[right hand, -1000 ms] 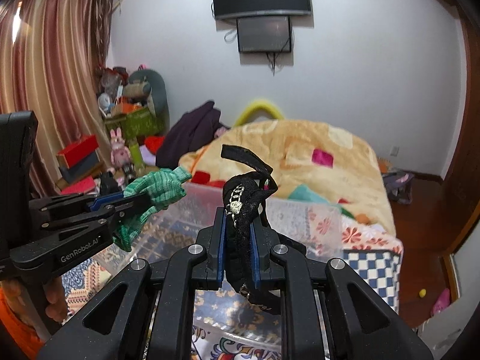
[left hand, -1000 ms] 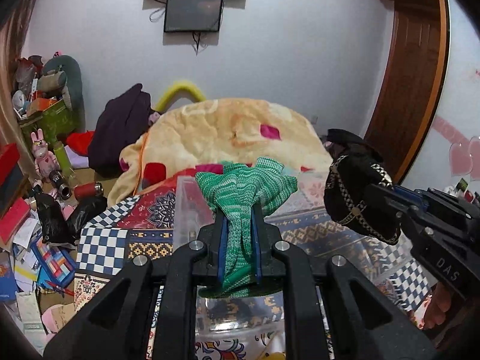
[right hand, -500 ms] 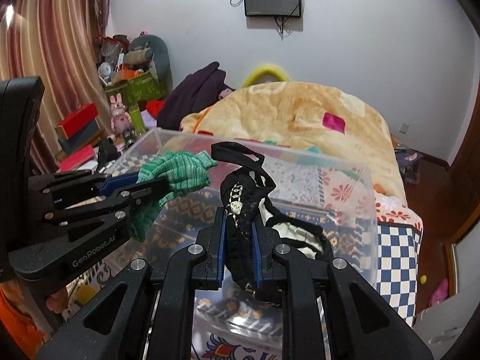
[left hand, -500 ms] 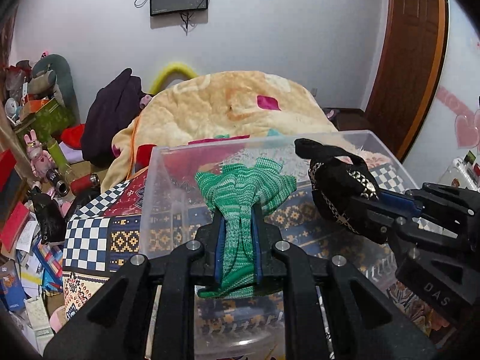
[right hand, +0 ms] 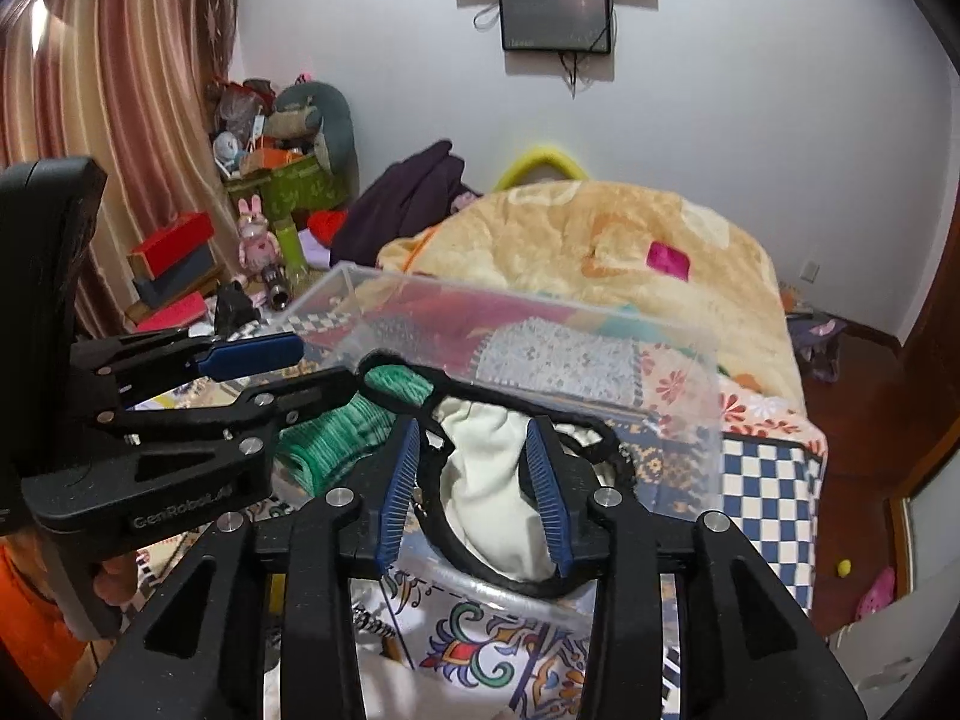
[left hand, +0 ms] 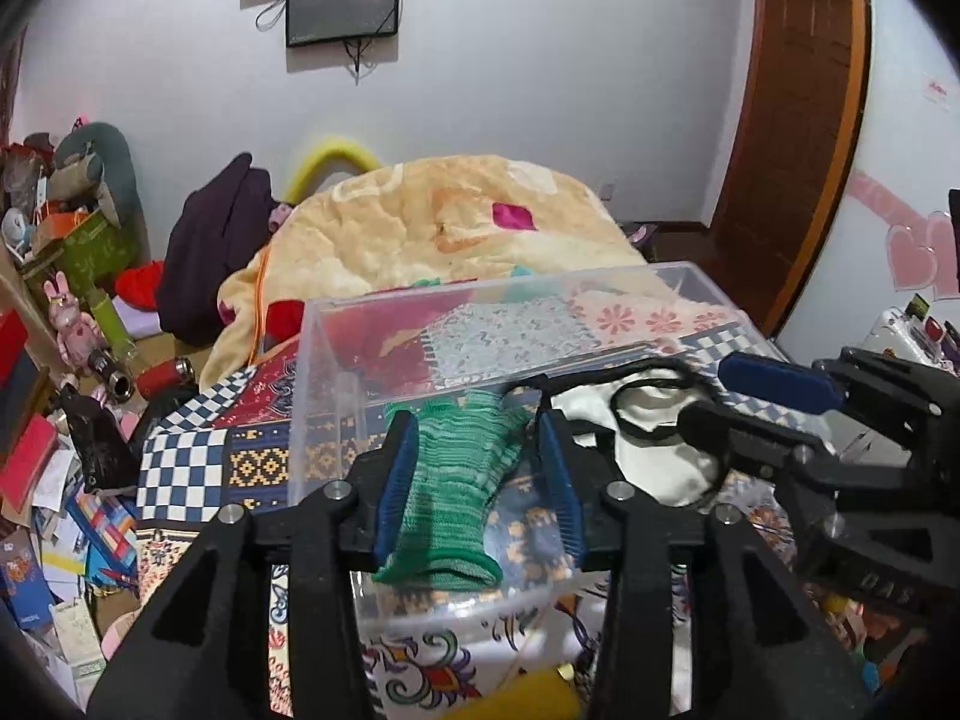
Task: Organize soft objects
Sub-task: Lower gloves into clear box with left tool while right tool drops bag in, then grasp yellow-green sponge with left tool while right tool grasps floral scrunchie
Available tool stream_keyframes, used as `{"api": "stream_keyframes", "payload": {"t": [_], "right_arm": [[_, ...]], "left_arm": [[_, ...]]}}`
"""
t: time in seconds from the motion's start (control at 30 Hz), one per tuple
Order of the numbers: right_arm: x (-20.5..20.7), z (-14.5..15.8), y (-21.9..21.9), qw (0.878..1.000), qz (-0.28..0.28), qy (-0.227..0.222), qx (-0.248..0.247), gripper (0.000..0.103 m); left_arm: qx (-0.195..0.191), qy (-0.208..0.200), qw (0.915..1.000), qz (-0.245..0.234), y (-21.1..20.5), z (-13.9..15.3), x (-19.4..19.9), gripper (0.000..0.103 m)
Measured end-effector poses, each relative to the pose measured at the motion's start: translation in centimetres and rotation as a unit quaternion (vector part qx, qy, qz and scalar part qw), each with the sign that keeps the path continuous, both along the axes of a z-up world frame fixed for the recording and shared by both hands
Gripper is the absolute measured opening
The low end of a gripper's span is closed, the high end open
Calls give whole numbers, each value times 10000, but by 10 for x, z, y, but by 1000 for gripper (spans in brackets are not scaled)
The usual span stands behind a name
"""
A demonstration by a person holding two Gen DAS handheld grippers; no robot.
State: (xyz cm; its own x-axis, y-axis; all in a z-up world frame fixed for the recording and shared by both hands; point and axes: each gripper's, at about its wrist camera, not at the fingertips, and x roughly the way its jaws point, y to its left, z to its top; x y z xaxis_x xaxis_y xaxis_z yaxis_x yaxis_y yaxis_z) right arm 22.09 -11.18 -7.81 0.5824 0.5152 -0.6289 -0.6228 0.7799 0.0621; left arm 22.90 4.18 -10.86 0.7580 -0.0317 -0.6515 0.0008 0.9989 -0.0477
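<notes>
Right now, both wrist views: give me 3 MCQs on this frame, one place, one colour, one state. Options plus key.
1. Where does the knitted glove lie?
A. inside the clear plastic bin
B. on the yellow blanket
C. on the floor

2. What colour is the glove?
A. red
B. green
C. purple

3. How do the jaws of the left hand-held gripper stand?
A. shut on the glove
B. shut on nothing
C. open, one finger on each side of the glove

Key:
1 A: the glove sits within the bin walls, beside the white cloth item with black straps.
2 B: green knit shows in both views.
3 C: the blue pads are spread; the right hand-held gripper is open too.
</notes>
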Motion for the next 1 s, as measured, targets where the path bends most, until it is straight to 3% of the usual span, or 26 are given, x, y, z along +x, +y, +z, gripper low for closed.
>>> {"api": "stream_keyframes", "payload": {"t": [0.3, 0.5, 0.63, 0.77, 1.0], "right_arm": [[-33, 29, -25, 9982, -100, -565, 190, 43], [-50, 29, -45, 9968, -213, -745, 213, 53], [-59, 17, -52, 9972, -321, -668, 114, 54], [-64, -2, -62, 9978, -529, -391, 100, 65], [-68, -38, -69, 9972, -730, 110, -131, 65]], "left_arm": [[-102, -655, 9978, -62, -1, 42, -50, 57], [-155, -742, 9971, -75, 1, 45, -80, 61], [-120, -654, 9978, -17, 2, 34, -96, 66], [-141, -394, 9991, 9, 4, 16, -103, 66], [-166, 141, 9997, 77, 8, -24, -114, 70]]}}
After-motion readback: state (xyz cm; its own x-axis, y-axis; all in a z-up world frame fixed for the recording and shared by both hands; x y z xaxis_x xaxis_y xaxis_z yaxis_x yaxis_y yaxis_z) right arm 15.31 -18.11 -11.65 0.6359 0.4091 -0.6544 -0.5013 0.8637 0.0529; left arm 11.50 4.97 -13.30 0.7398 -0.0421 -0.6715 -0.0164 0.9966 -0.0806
